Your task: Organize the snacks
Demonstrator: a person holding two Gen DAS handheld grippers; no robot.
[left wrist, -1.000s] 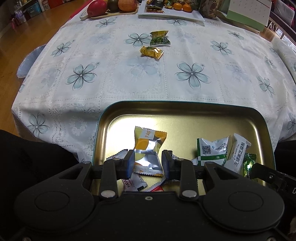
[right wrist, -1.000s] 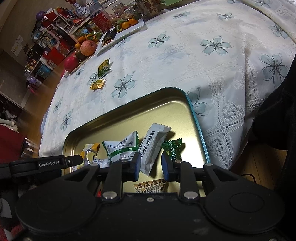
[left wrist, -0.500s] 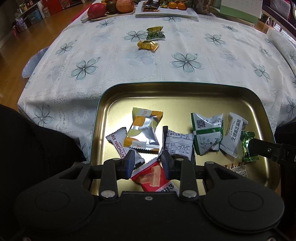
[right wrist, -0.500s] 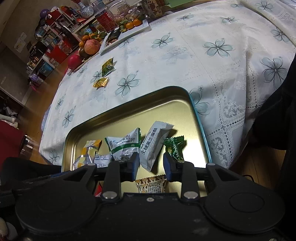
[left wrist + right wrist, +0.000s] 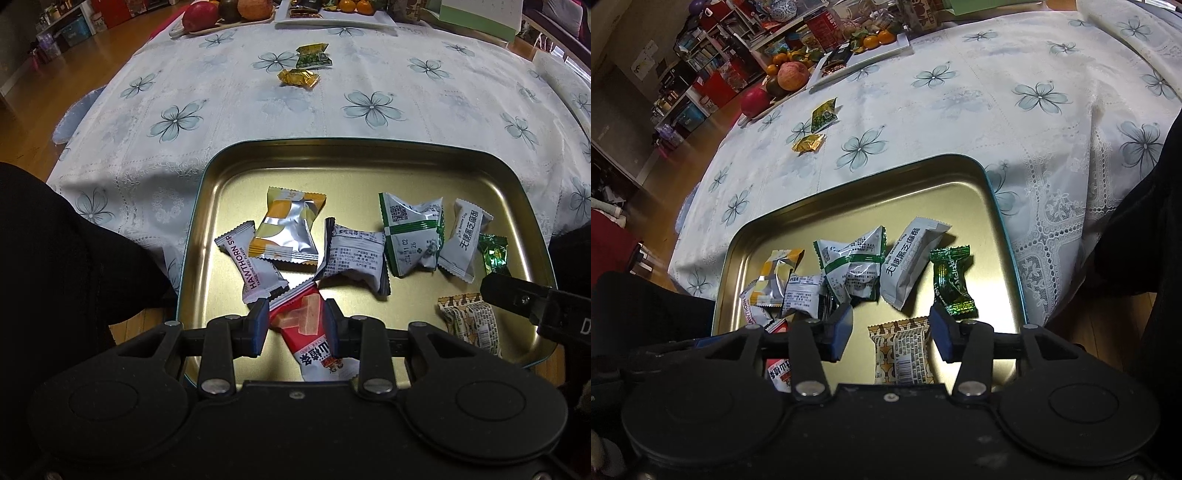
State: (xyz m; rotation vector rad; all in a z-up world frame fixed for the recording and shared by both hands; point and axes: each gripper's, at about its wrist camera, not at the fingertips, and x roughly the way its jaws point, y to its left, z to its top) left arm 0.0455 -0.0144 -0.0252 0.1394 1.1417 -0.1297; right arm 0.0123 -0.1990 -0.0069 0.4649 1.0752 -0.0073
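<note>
A gold metal tray (image 5: 332, 142) holds several wrapped snacks. My left gripper (image 5: 295, 317) is open at the tray's near edge, and a red packet (image 5: 306, 332) lies in the tray between its fingers, not gripped. Beyond it lie a Hawthorn strip (image 5: 255, 266), a yellow-silver packet (image 5: 288, 229) and a green-striped white packet (image 5: 410, 236). My right gripper (image 5: 892, 321) is opening its jaws. A brown patterned packet (image 5: 903, 350) lies flat in the tray (image 5: 849, 181) between its pads, touching neither. A green candy (image 5: 951, 282) lies beside the right finger. A green packet (image 5: 313, 57) and a gold candy (image 5: 298, 78) lie loose on the tablecloth.
A fruit tray with apples (image 5: 221, 11) and a white plate with oranges (image 5: 332, 14) stand at the table's far edge. A green-and-white box (image 5: 480, 14) is at the far right. A person's dark-clothed legs (image 5: 74, 258) flank the tray, which overhangs the table's near edge.
My left gripper has drawn back from above the yellow-silver packet to the red packet at the tray's near edge. The right jaws have widened, and the brown packet now shows between them.
</note>
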